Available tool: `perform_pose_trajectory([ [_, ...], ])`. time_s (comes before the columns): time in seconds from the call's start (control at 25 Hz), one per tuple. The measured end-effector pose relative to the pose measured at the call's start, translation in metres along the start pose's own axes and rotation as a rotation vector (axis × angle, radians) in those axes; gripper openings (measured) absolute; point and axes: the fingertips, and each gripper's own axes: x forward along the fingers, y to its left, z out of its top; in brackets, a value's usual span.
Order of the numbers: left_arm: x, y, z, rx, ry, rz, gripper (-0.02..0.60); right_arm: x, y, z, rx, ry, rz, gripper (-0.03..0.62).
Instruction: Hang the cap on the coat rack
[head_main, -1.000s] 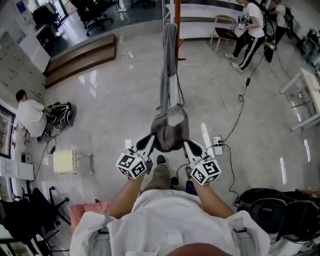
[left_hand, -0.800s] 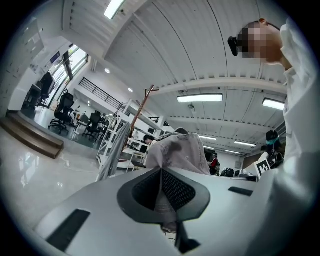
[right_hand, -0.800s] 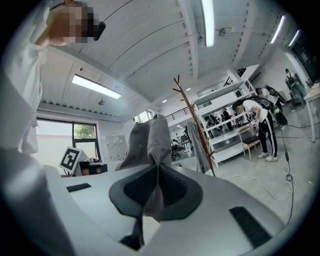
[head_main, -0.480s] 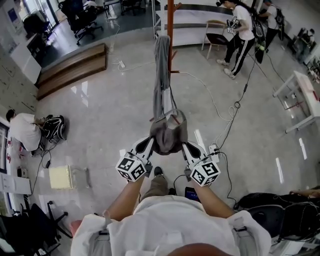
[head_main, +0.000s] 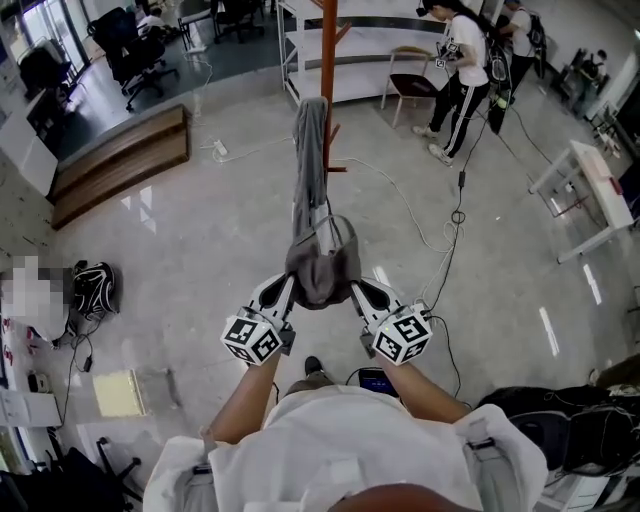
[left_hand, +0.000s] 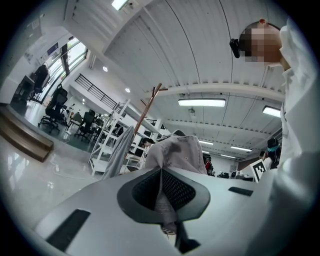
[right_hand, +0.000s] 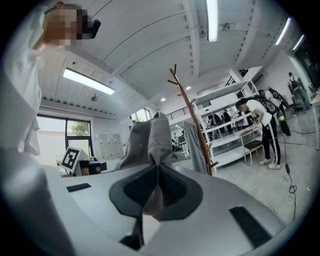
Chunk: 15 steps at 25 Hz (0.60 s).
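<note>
A grey-brown cap is held up between both grippers in front of me. My left gripper is shut on the cap's left edge, with cloth pinched between its pads. My right gripper is shut on the right edge, where the fabric rises from the jaws. Ahead stands the orange-brown coat rack, also seen as a pole with pegs in the right gripper view. A grey garment hangs from the rack, just beyond the cap.
White shelving and a chair stand behind the rack. People stand at the upper right. Cables and a power strip lie on the floor. A wooden bench is on the left, a white table on the right.
I have stepped nearer the rack with the cap held between both grippers; rack and garment now sit lower and larger in view. Both grips are unchanged.
</note>
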Motion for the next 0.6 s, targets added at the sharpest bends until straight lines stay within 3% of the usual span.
perform_pose_trajectory([
  [0.24, 0.027, 0.035, 0.028, 0.016, -0.022, -0.040, 0.020, 0.042, -0.007, 0.022, -0.039, -0.026, -0.016, 0.031],
  [0.6, 0.060, 0.046, 0.045, 0.030, -0.023, -0.113, 0.020, 0.064, -0.028, 0.042, -0.071, -0.057, -0.071, 0.031],
])
